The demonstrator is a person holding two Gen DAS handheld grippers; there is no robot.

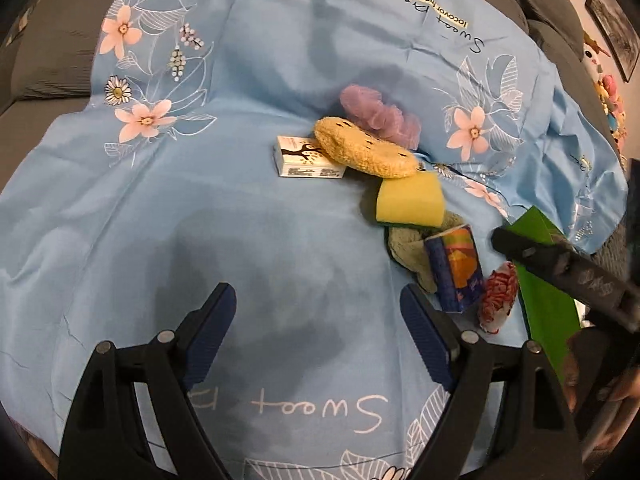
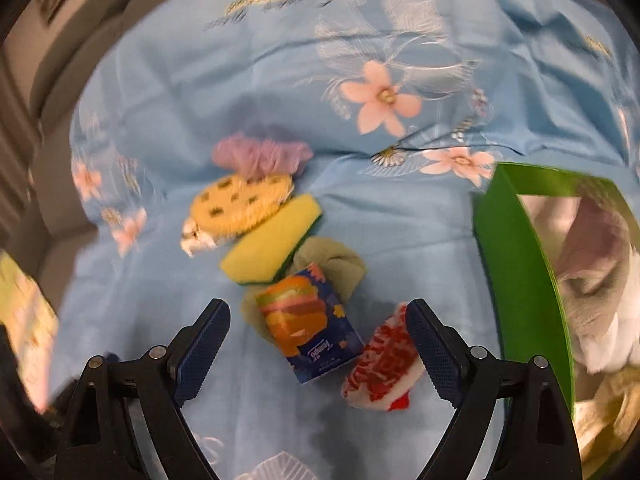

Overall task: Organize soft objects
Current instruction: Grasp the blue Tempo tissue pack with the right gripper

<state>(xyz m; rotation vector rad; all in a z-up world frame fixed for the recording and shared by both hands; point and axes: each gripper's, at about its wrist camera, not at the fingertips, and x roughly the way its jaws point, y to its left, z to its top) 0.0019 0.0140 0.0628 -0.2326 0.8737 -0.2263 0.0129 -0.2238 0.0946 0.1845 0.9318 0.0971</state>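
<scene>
Soft things lie in a loose row on the blue flowered sheet: a purple mesh puff, a yellow cookie-shaped plush, a white tissue pack, a yellow sponge, an olive cloth, a blue and orange tissue pack and a red and white cloth. My left gripper is open over bare sheet, left of them. My right gripper is open above the blue and orange tissue pack, with the red and white cloth by its right finger.
A green box holding pale cloths stands at the right, close to the red and white cloth. The right gripper's dark body reaches in over the box in the left wrist view. Grey cushions border the sheet.
</scene>
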